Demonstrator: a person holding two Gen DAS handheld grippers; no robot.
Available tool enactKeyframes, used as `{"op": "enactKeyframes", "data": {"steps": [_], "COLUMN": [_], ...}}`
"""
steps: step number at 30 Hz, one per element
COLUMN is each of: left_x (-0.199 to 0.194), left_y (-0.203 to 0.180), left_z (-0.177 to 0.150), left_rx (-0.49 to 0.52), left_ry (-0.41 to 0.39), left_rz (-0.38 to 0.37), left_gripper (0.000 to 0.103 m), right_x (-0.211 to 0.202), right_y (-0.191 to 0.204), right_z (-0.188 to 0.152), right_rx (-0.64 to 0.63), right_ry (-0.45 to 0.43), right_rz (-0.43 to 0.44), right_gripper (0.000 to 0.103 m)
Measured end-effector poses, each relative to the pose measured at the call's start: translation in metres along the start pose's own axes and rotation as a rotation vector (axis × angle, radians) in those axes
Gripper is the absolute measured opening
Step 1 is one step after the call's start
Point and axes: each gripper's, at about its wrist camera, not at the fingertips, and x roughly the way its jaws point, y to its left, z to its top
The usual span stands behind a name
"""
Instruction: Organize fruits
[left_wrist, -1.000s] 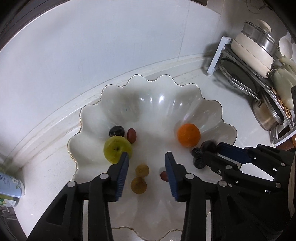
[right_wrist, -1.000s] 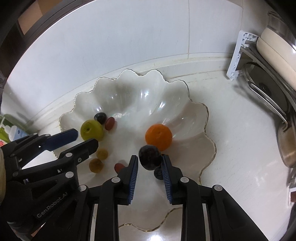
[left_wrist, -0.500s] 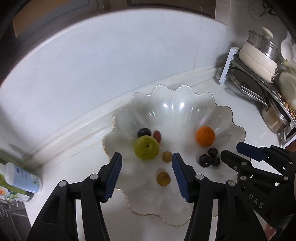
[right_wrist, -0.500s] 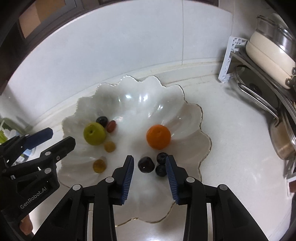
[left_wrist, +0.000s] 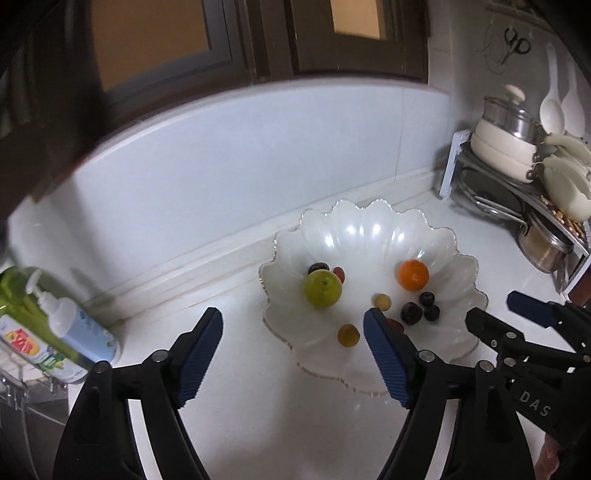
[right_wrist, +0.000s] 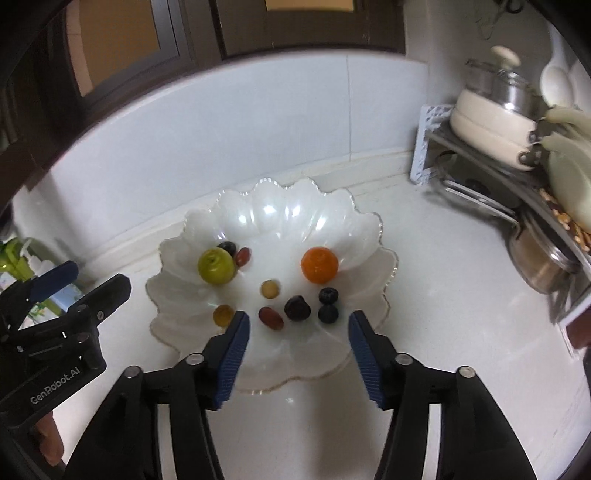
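Note:
A scalloped white glass bowl (right_wrist: 280, 206) (left_wrist: 373, 221) sits on the white counter. In it lie a green apple (right_wrist: 216, 266) (left_wrist: 323, 288), an orange (right_wrist: 319, 264) (left_wrist: 413, 274), a dark plum (right_wrist: 296, 307) (left_wrist: 411, 312), dark grapes (right_wrist: 328, 295), a red date (right_wrist: 270, 318) and small yellow fruits (right_wrist: 269, 288). My right gripper (right_wrist: 298, 328) is open and empty, above the bowl's near rim. My left gripper (left_wrist: 293, 326) is open and empty, above the bowl's left edge. Each gripper shows in the other's view: the right gripper (left_wrist: 498, 314) and the left gripper (right_wrist: 88, 282).
A dish rack (right_wrist: 428, 147) with a cream pot (right_wrist: 491, 122), steel pans and lids stands at the right. Soap bottles (left_wrist: 70, 325) stand at the left by a sink. A tiled wall and a dark window frame are behind the bowl.
My right gripper opened and left the dark plum in the bowl beside the grapes. Both grippers pulled up and back from the bowl and opened wider.

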Motion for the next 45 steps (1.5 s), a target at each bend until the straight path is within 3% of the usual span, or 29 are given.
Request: {"op": "enactKeyframes", "data": {"steps": [11,16,34,45], "left_x": [-0.091,-0.134,-0.294,-0.345], "left_y": [-0.009,-0.019,-0.036,-0.036], "left_z": [-0.054,-0.086,-0.189,-0.23], "left_rx": [-0.037,-0.059,-0.078,-0.072], "left_ry": [-0.109,-0.144,-0.367,-0.39], "left_rz": [0.0,-0.008,0.056,0.068], "left_gripper": [0.095,0.095,0.101,0.102], "right_x": [-0.1,-0.147,-0.286,-0.334], "right_y": [0.001,0.006,-0.01,-0.006], "right_z": [-0.051,-0.087,-0.201,-0.244], "right_rx": [-0.037,-0.088,-0.092,-0.112], "right_ry": [-0.213,-0.287,-0.447,-0.494], "right_rz": [-0.056,-0.072,-0.07,-0.058], "right_gripper": [0.074,0.08,0.08,0.084]}}
